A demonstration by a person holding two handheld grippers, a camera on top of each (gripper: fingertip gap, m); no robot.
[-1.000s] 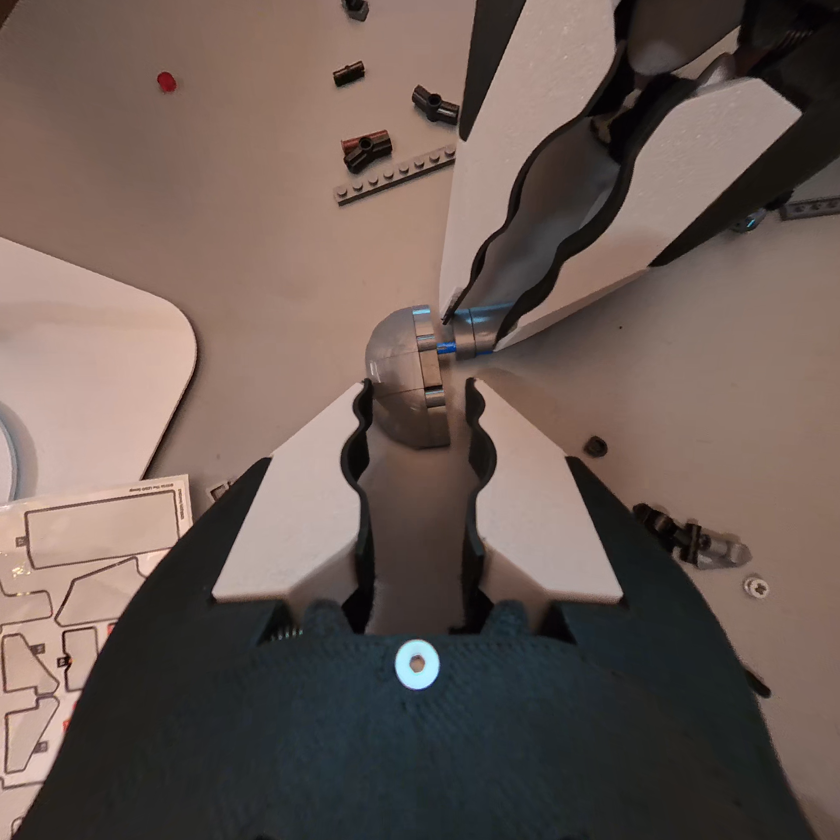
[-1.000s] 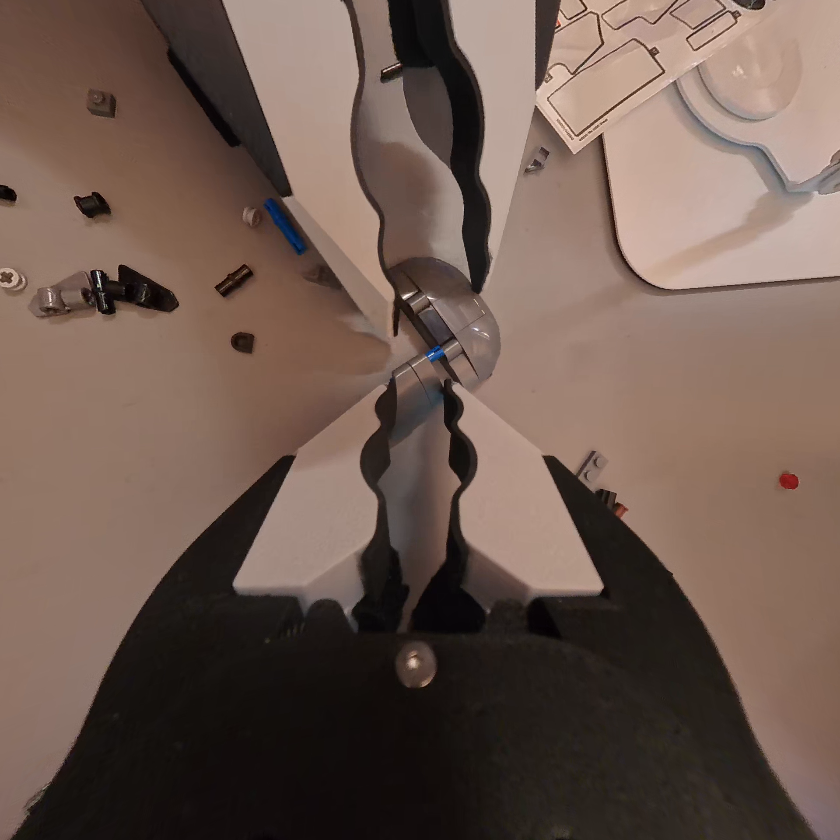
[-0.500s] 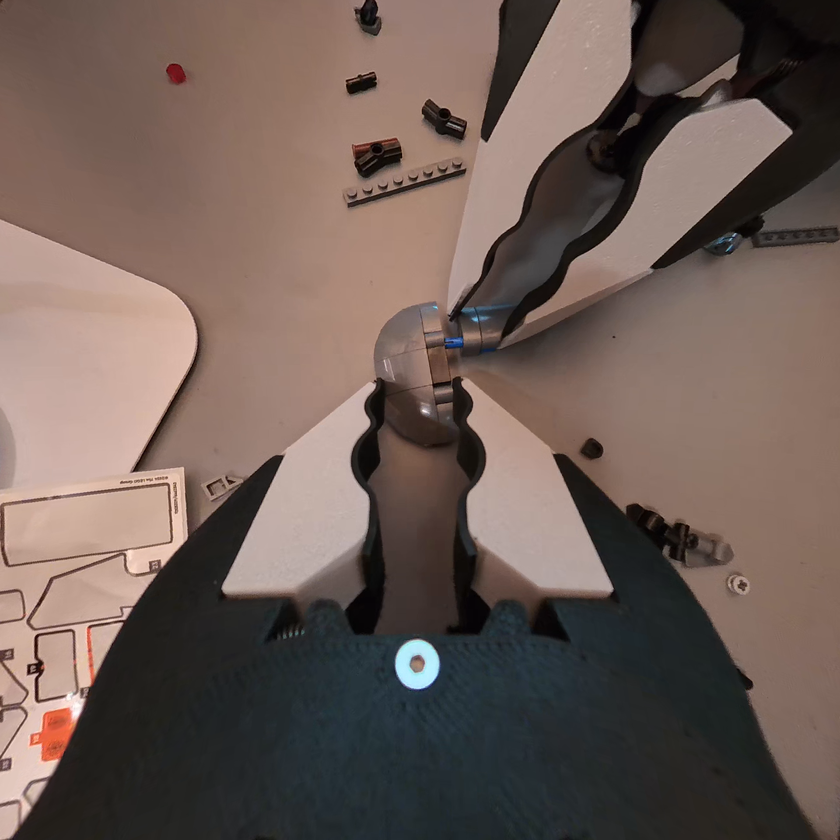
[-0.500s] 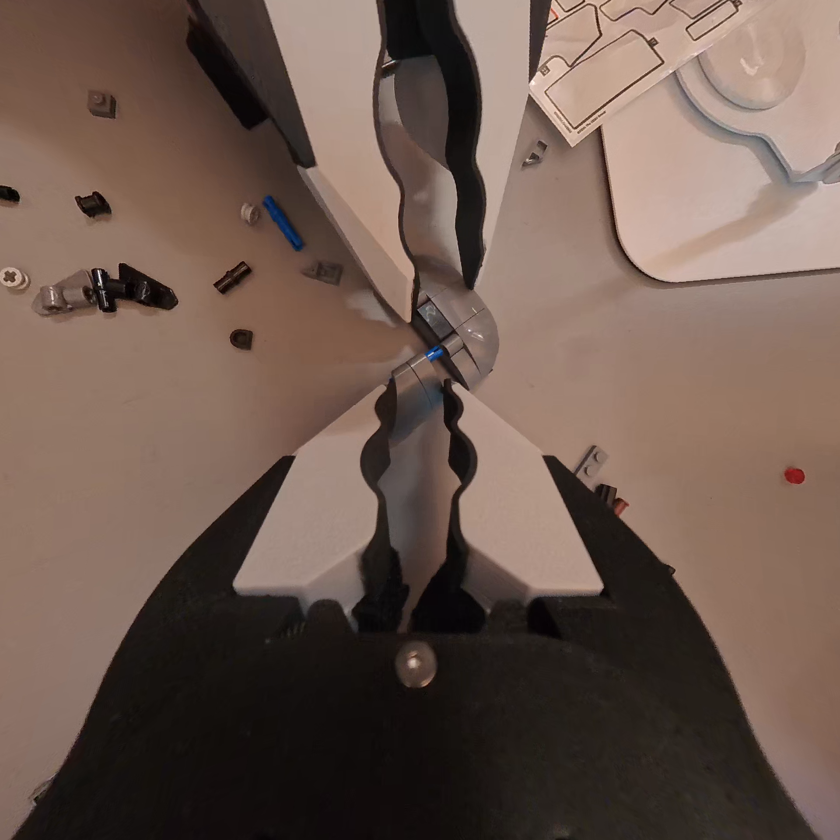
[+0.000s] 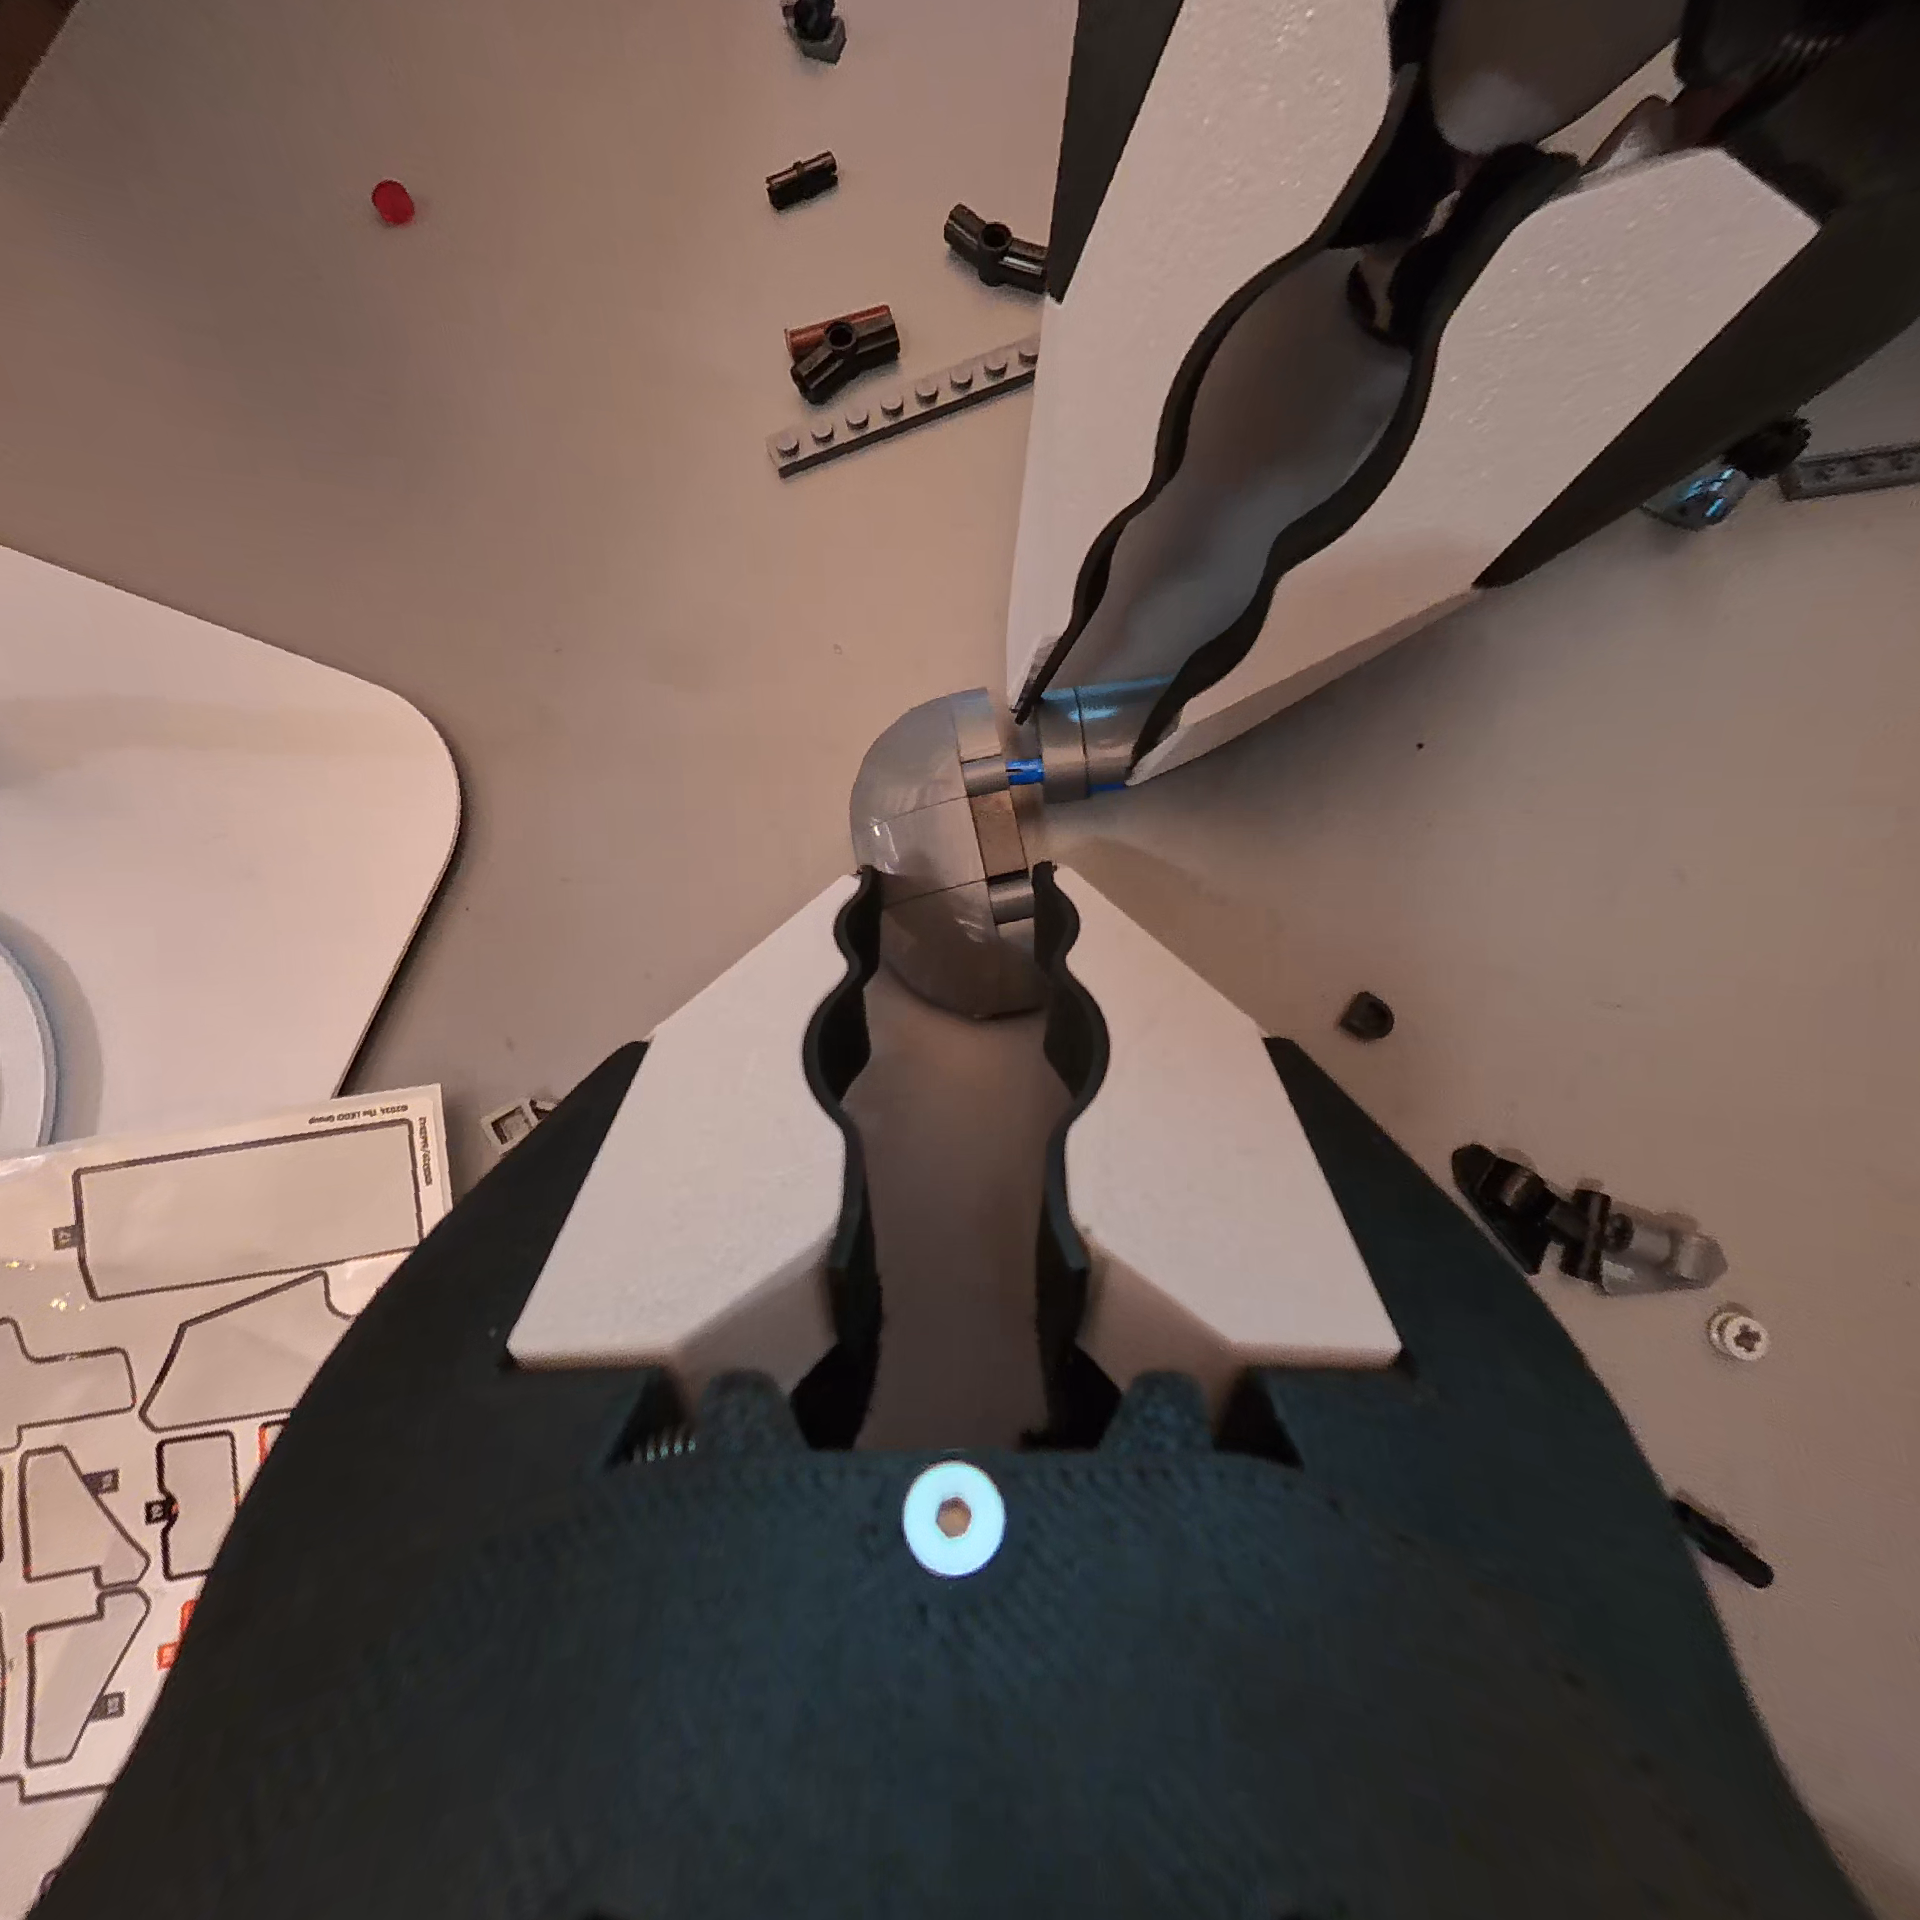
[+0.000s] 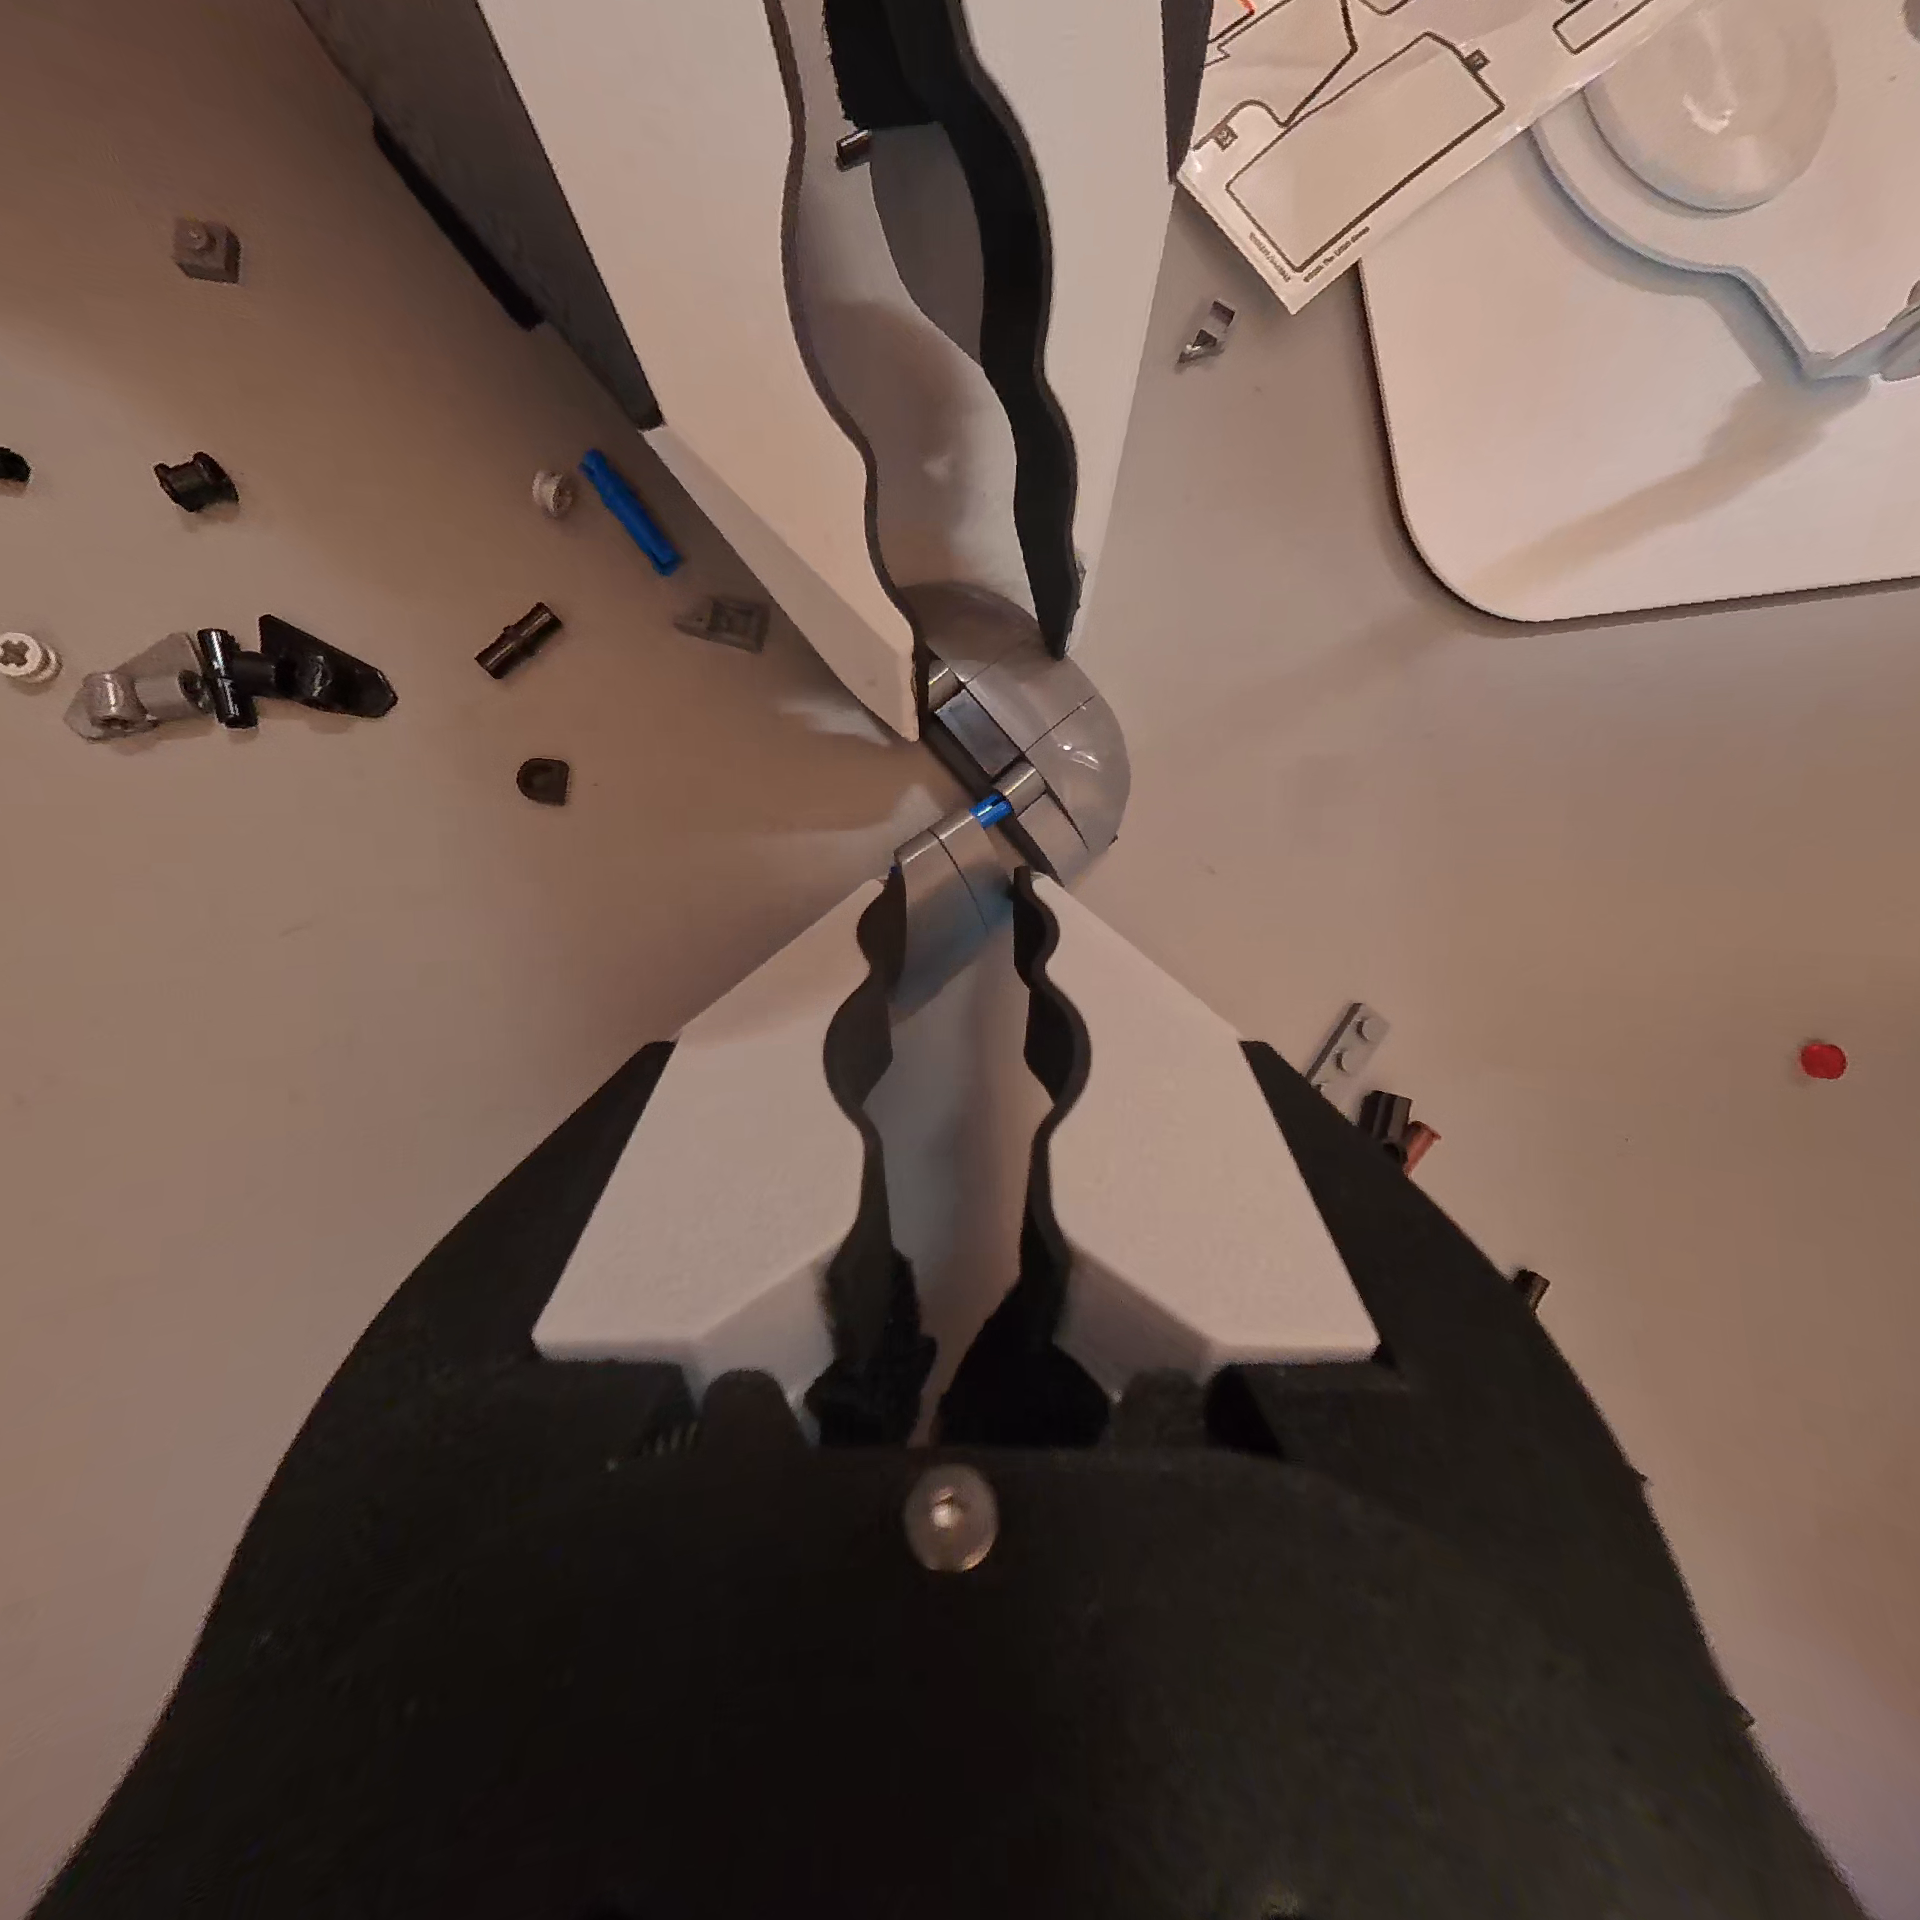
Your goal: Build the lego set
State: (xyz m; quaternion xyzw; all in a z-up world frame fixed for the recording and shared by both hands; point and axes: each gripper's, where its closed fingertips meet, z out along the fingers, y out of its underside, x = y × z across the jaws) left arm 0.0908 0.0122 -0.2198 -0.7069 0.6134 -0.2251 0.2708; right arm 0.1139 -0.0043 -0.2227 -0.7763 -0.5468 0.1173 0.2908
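A: Left wrist view: the grey dome assembly (image 5: 935, 831) is being pinched between the tips of the left hand-held gripper (image 5: 951, 904), above the middle of the tabletop (image 5: 582, 540). Whether it is being lifted clear of the surface cannot be told.

B: And in the right wrist view, the grey cylinder piece (image 6: 951, 894) is being gripped by the right hand-held gripper (image 6: 956, 883), its fingers drawn close around it. A blue pin (image 6: 987, 810) is being shown in the narrow gap between cylinder and dome.

A: So the step in hand is judged to be the joining of the two sub-assemblies along that pin, not yet fully seated.

B: Agreed. For the next move, the two pieces are probably to be pressed straight together along the pin's axis, with both grips being kept firm so that nothing is twisted off line.

A: Loose parts are being left aside: a long grey plate (image 5: 894, 416) and a red stud (image 5: 392, 201) toward the far edge, a sticker sheet (image 5: 208, 1299) at the near left corner.
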